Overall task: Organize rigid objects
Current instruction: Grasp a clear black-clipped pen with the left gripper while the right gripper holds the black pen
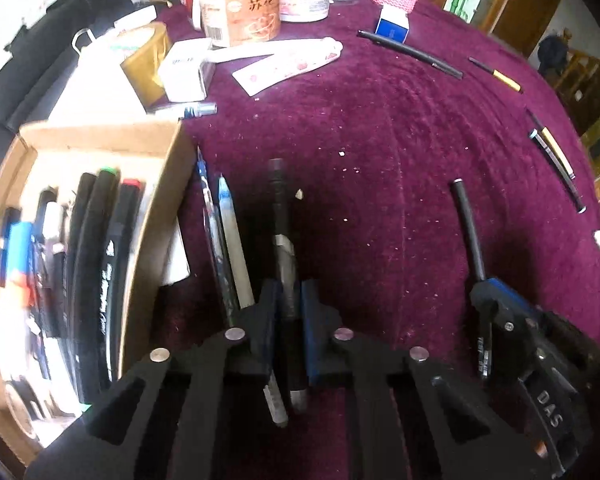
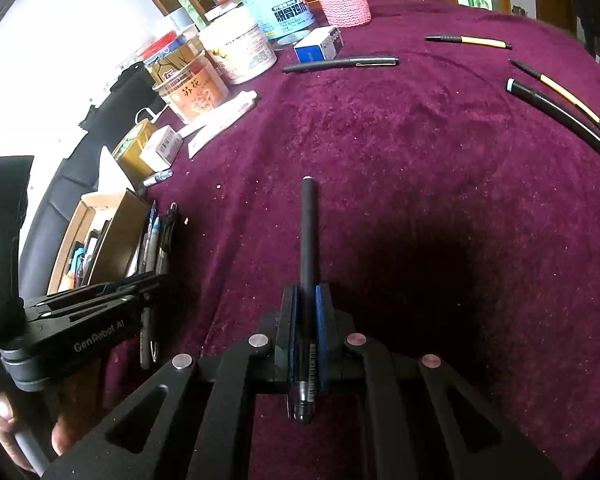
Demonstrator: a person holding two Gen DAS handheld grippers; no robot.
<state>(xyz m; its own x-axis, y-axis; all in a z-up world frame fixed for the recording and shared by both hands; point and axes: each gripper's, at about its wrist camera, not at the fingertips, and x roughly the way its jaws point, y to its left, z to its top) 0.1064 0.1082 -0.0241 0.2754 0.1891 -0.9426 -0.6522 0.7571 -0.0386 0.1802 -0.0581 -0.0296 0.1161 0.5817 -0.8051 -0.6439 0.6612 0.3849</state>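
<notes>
A: On the far left sits the cardboard box [image 1: 162, 208], already packed with markers and pens. Just right of its wall, two loose pens [image 1: 224, 240] lie on the purple surface [image 1: 380, 140].

B: And the left hand-held gripper [image 1: 290, 300]?

A: Its jaws are clamped on a dark pen with a silver band [image 1: 278, 208], which lies alongside those two, close beside the box. No earlier look is available, so only the closed grip can be stated.

B: What might fail there?

A: The neighbours lie very near. A lift could drag one along, or the pen could pivot in the narrow pads, since it is pinched toward one end.

B: Further right?

A: The right hand-held gripper [image 2: 306, 316] is shut on a slim black pen [image 2: 307, 232], barcode end nearest the camera. Its long free end could swing and strike the box rim on the way across.

B: And beyond?

A: Several pens [image 2: 470, 41] lie scattered at the far right, well apart from the box. Both hands heading for the same opening could collide.
</notes>
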